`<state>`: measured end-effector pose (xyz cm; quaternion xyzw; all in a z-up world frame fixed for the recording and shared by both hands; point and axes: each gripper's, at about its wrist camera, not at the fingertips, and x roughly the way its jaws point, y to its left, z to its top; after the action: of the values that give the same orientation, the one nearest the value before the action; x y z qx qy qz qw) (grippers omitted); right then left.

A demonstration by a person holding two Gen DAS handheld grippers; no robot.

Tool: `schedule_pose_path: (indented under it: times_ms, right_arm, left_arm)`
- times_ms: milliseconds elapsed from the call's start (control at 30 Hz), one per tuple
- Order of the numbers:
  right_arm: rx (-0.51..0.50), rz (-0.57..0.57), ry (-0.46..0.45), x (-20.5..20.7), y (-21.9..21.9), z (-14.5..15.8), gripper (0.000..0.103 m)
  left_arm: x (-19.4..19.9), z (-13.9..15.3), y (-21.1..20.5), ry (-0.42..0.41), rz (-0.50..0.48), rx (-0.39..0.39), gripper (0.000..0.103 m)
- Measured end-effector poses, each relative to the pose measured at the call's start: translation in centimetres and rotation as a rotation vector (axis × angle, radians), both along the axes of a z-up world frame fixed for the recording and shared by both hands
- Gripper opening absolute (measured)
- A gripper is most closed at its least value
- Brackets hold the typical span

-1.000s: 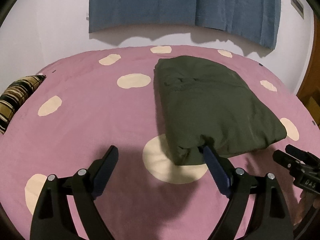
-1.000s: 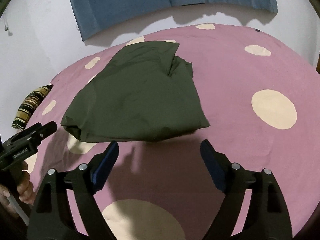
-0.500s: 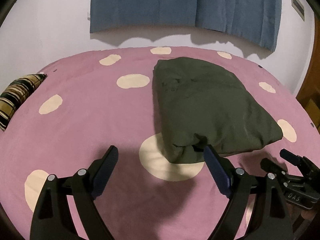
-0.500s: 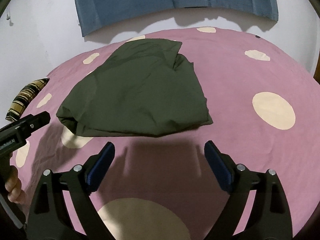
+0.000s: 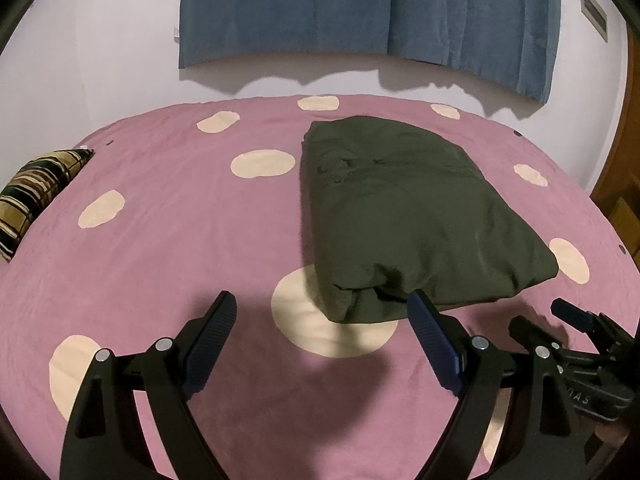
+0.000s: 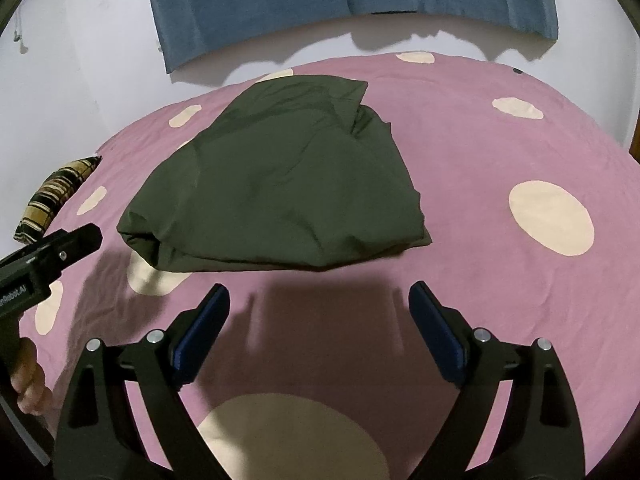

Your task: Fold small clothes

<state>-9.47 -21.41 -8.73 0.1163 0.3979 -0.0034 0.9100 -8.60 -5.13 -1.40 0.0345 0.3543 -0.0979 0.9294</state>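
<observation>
Pale wall, blue curtain [image 5: 360,12] hanging above a bed under a pink spotted cover [image 5: 180,248]; a striped cushion [image 5: 36,196] sits at the cover's far left edge. The dark green garment [image 5: 408,216] lies on the cover as a compact folded bundle, its thick rolled end toward the onlooker's side and resting on one cream spot. Left gripper [image 5: 320,332] hangs just short of the garment's near left corner, jaws wide, nothing between them; its right pad sits in front of the bundle's edge, contact not clear. Right gripper [image 6: 316,324] hangs short of the garment's near edge, apart from it, jaws likewise wide and empty. Against the frames a second back, the garment looks unmoved and keeps the same shape; both grippers have eased slightly back from it, the right one more visibly. Judgement: the fold on this piece reads as finished and let go, with the far corner a little rumpled; next would be either tidying or moving on.
</observation>
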Motion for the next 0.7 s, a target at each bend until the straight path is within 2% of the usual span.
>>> schedule_pose_path:
  times_ms: [700]
  right_arm:
    - [0.005,-0.006,0.011,0.00,0.18,-0.24,0.091]
  left_arm:
    - [-0.21,-0.09,-0.01,0.003,-0.001,-0.002,0.086]
